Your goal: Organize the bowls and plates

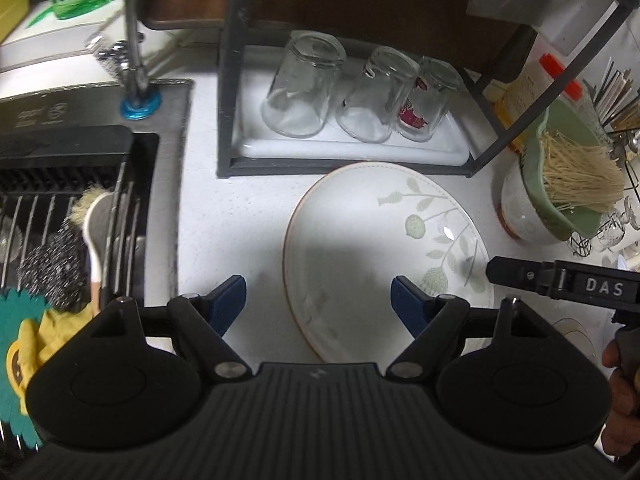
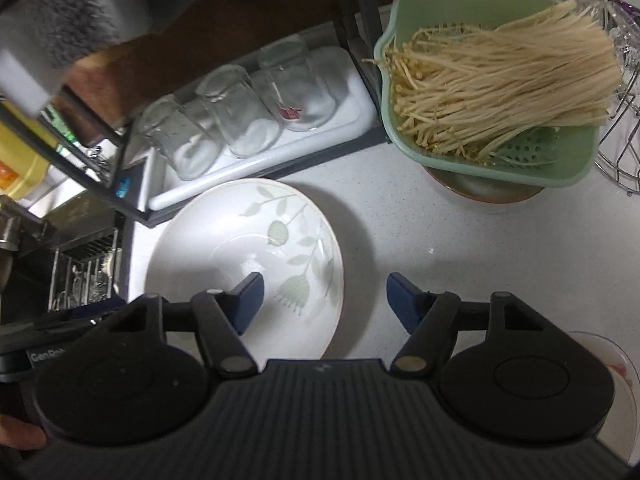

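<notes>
A white plate with a green leaf pattern (image 1: 372, 240) lies flat on the white counter in front of the dish rack; it also shows in the right wrist view (image 2: 224, 248). My left gripper (image 1: 318, 300) is open and empty, hovering over the plate's near left edge. My right gripper (image 2: 322, 300) is open and empty, above the plate's right rim; its body shows in the left wrist view (image 1: 560, 278). A brown-rimmed bowl (image 2: 480, 190) sits under a green strainer. Another white dish (image 2: 624, 380) peeks in at the lower right.
A black rack (image 1: 232, 80) holds three upturned glasses (image 1: 360, 92) on a white tray. A green strainer (image 2: 496, 80) of enoki mushrooms stands to the right. The sink (image 1: 80, 200) with scrubbers and faucet (image 1: 134, 40) lies left. A wire holder (image 2: 624, 128) is far right.
</notes>
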